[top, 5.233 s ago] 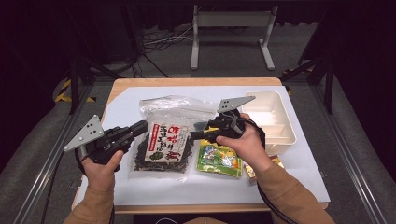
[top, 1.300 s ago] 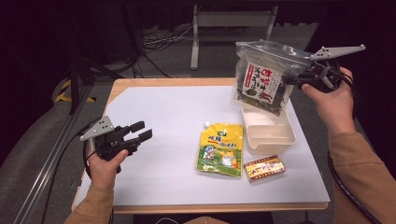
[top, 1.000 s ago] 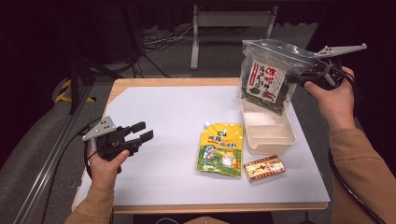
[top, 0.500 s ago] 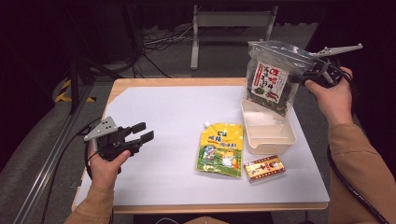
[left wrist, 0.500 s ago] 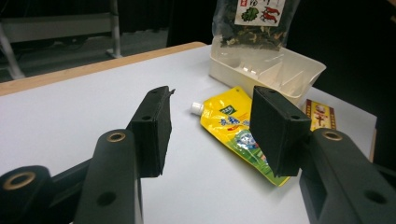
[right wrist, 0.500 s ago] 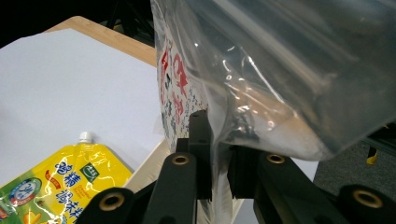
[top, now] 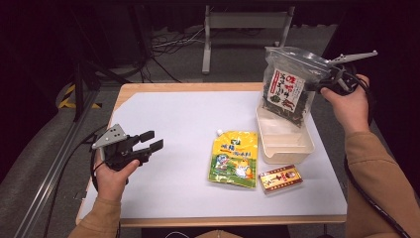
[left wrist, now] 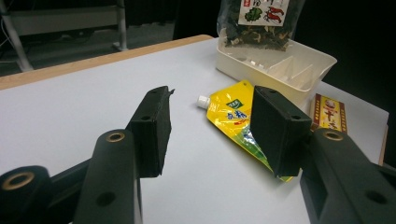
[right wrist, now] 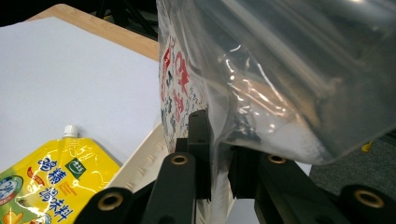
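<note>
The right gripper (right wrist: 217, 161) had its two black jaws pinched on the edge of a clear seaweed bag (right wrist: 280, 79), red print on its label, plastic all shiny and crinkled up close. Below it sat the rim of a white tray (right wrist: 140, 161). A yellow spout pouch (right wrist: 51, 172) lay flat on the white table (right wrist: 70, 79), white cap pointing up-frame.

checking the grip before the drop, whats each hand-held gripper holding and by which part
The right hand-held gripper pinches the seaweed bag by its clear side edge near the top, above the tray. The left hand-held gripper holds nothing.
</note>
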